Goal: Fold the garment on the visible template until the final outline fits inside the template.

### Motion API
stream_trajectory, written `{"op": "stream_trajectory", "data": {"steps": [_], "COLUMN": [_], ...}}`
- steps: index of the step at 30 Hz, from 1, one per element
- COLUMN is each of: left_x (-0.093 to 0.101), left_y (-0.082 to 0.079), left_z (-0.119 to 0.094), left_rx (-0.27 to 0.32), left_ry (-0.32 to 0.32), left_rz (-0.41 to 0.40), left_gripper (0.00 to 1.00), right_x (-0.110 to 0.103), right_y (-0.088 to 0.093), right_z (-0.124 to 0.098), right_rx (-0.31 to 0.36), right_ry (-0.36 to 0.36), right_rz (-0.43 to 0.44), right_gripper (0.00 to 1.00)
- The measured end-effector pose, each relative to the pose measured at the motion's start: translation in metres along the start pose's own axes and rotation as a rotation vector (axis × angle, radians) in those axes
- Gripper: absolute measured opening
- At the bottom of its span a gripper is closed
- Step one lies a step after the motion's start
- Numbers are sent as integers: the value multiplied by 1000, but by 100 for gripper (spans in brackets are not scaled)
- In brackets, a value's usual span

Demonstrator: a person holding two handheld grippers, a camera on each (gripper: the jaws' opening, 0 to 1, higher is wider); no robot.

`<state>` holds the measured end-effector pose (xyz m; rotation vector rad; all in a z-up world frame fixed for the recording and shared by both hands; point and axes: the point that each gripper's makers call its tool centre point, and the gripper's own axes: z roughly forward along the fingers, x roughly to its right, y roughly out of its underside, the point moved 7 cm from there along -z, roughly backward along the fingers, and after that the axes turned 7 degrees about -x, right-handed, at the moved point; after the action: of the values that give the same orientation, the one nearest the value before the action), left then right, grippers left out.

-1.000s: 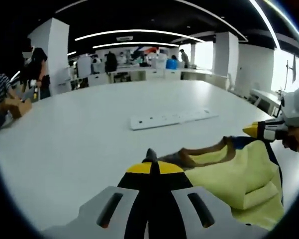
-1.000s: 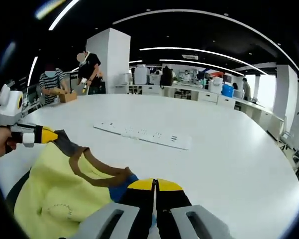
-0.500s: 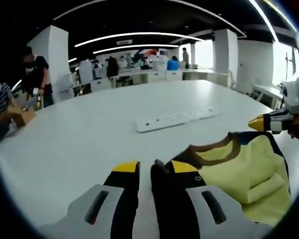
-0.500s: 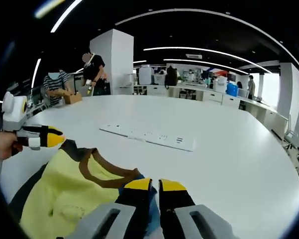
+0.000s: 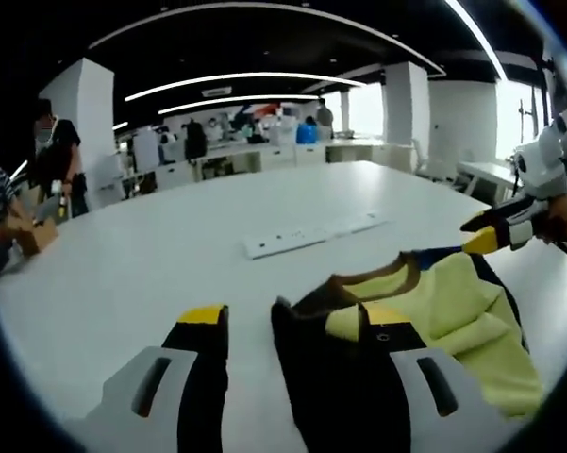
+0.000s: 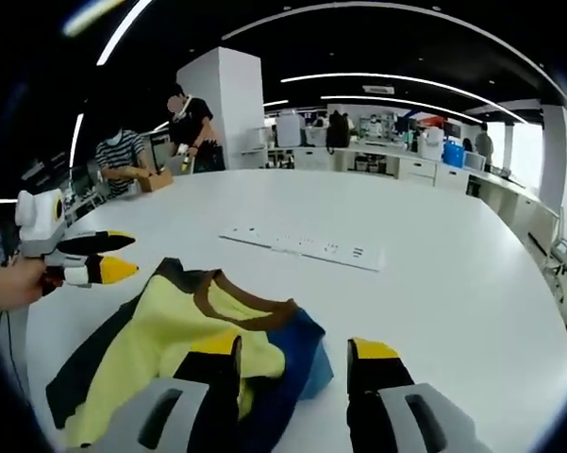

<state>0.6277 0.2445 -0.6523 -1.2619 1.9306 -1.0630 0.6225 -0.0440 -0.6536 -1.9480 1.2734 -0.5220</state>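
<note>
A yellow garment [image 6: 160, 335] with a brown collar, one dark sleeve and one blue sleeve lies crumpled on the white table [image 6: 434, 283]. In the right gripper view, my right gripper [image 6: 294, 349] stands open just over its blue edge, holding nothing. My left gripper [image 6: 127, 253] comes in from the left beside the garment's dark sleeve, jaws apart. In the left gripper view, my left gripper [image 5: 283, 319] is open, and the garment [image 5: 453, 302] lies just past its right jaw. The right gripper [image 5: 474, 231] hovers open over the garment's far side.
A long white power strip [image 6: 302, 247] [image 5: 311, 234] lies on the table beyond the garment. Two people [image 6: 146, 142] work at the table's far left edge. Desks, pillars and more people fill the room behind. Bare tabletop [image 5: 151, 255] surrounds the garment.
Both grippers were shut on the garment's top edge a second ago; they have opened and let it go. The garment has dropped onto the table, and both grippers have drawn back slightly.
</note>
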Motion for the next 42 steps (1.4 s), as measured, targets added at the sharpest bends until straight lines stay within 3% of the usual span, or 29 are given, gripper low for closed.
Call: {"op": "stream_trajectory", "data": {"steps": [10, 24, 28, 32, 39, 42], "left_x": [8, 37, 41, 39, 40, 39], "left_y": [26, 50, 63, 81, 92, 96], "left_z": [-32, -72, -77, -79, -80, -81], "left_rx": [-21, -33, -63, -155, -183, -207], "left_ry": [56, 156, 161, 129, 107, 87], "left_rz": [0, 38, 53, 76, 133, 143], "left_gripper": [58, 55, 53, 48, 40, 30], "right_x": [-9, -29, -34, -38, -40, -40], "right_y": [25, 61, 72, 82, 97, 100], "right_z": [-27, -52, -55, -55, -53, -52], "right_rx": [-22, -45, -63, -67, -90, -92], "right_ry": [-37, -73, -76, -74, -54, -45], "right_rz": [3, 19, 25, 8, 26, 45], "right_gripper": [43, 39, 37, 31, 23, 20]}}
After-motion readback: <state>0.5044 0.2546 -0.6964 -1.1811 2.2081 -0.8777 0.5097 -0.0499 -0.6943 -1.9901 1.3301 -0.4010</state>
